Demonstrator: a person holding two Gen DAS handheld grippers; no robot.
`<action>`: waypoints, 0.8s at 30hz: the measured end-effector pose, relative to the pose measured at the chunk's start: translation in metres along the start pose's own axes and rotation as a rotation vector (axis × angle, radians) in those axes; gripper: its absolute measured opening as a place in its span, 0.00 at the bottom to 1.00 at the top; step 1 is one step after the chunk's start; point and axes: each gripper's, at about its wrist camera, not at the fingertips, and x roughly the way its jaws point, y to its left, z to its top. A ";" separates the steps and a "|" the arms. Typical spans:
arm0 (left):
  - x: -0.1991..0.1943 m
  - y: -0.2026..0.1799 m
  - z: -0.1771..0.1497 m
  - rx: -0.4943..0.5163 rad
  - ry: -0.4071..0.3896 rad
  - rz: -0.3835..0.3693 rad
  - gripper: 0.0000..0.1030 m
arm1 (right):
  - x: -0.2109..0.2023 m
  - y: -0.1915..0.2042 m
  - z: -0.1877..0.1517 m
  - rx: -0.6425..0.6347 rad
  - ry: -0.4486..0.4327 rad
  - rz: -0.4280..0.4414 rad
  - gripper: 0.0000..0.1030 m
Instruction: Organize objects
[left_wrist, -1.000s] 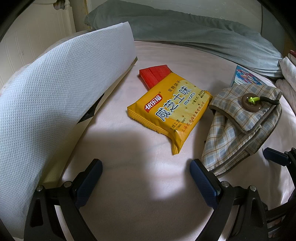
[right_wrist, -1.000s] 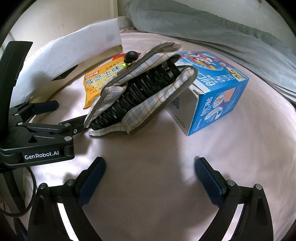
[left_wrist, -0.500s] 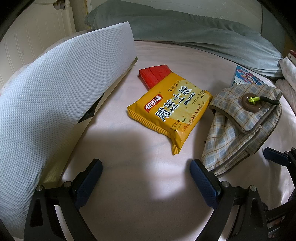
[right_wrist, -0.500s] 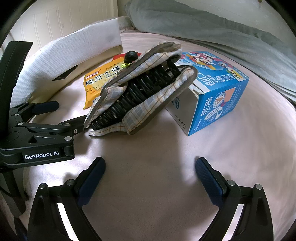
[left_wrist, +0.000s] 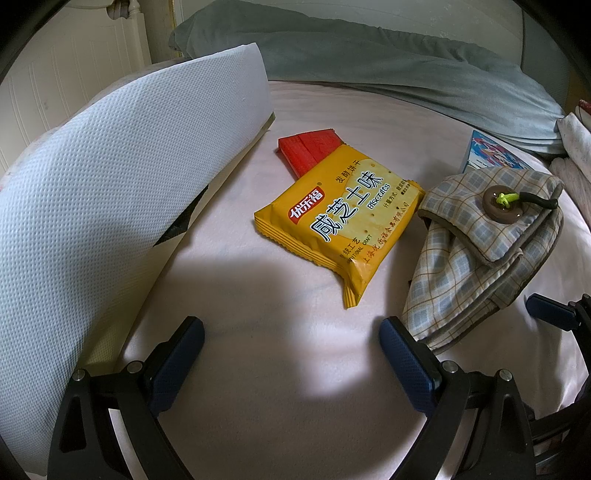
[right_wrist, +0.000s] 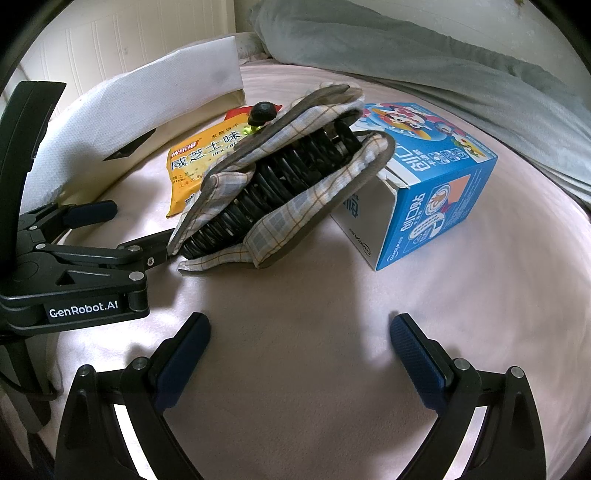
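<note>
You have both tongs spread wide and holding nothing, so by the look of things the sorting has not really begun. Your left gripper (left_wrist: 291, 360) hangs low over the pink bedsheet (left_wrist: 258, 424), with the yellow biscuit packet (left_wrist: 341, 218) lying flat just ahead of its fingers and the red pack (left_wrist: 308, 147) tucked under the packet's far edge. Beyond its right finger sits the plaid pouch (left_wrist: 487, 236). Your right gripper (right_wrist: 299, 358) faces that same pouch, which gapes open on a black ribbed thing I cannot identify and leans against the blue carton (right_wrist: 436, 192) further off to the right. To the left of both tongs stands the white pillow (left_wrist: 110, 177). Nothing looks gathered or stacked yet; every item remains to be placed.
</note>
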 end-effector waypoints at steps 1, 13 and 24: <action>0.000 0.000 0.000 0.000 0.000 0.000 0.94 | 0.000 0.000 0.000 0.000 0.000 0.000 0.95; -0.001 0.002 0.001 0.000 0.000 0.001 0.94 | -0.008 0.002 -0.006 -0.001 0.000 -0.001 0.95; -0.005 0.006 0.003 0.016 0.027 -0.017 0.95 | 0.001 -0.005 -0.009 -0.002 0.001 -0.004 0.95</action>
